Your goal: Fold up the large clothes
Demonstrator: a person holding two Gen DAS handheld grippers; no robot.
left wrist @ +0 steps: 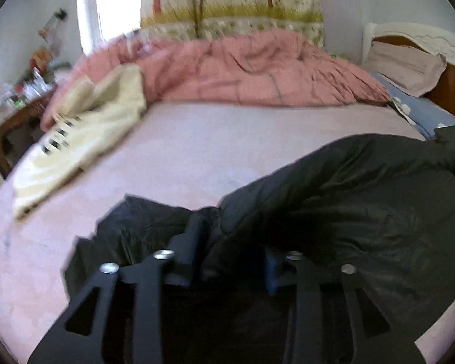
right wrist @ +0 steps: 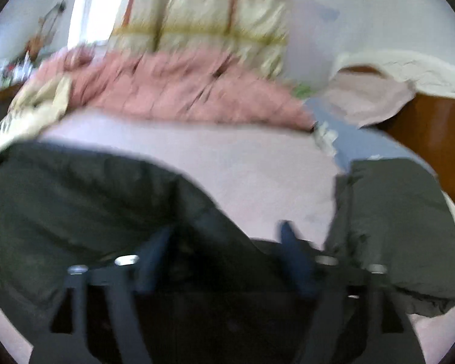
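On the bed [left wrist: 215,148], left wrist view: one dark jacket [left wrist: 364,200] lies bunched on the pink sheet at the near edge. Left tool [left wrist: 236,251] stands over it, jaws apart, a fold of jacket between them; whether the pads press on it cannot be told. Beyond the jacket lie one cream garment [left wrist: 85,133], one crumpled pink quilt [left wrist: 251,69] and one pillow [left wrist: 409,66]; a cluttered side table [left wrist: 18,103] stands beside the bed.

Right wrist view, blurred: the jacket [right wrist: 75,200] covers the near bed [right wrist: 257,163], with a second dark mass [right wrist: 400,227] beside it. Right tool [right wrist: 227,242] has its jaws wide apart over the jacket, not gripping. Beyond lie the quilt [right wrist: 182,88] and pillow [right wrist: 367,97].
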